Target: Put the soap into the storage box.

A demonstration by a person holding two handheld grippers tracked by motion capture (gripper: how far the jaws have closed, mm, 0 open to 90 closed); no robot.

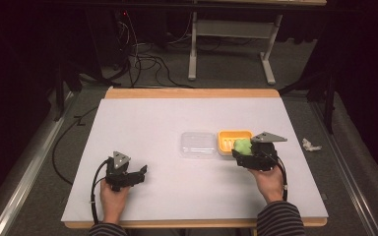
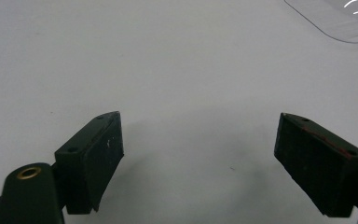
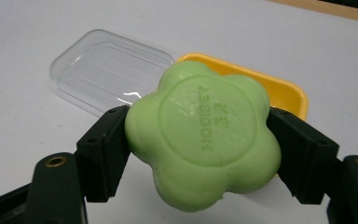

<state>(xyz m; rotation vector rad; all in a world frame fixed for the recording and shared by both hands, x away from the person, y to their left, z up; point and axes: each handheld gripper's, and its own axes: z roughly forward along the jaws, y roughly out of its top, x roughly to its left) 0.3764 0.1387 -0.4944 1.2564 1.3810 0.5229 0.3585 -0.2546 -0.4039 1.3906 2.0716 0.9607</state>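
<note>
Currently the right gripper (image 3: 200,144) pinches the green flower soap (image 3: 203,135) by its rounded lobes at the near edge of the yellow dish (image 1: 229,136); it may slip out, while the left gripper (image 2: 200,163) idles open at near left.

lid (image 1: 197,143) just left of tray (image 1: 228,137) mid-table (image 1: 167,196); soap (image 1: 242,146) over tray's front edge
</note>
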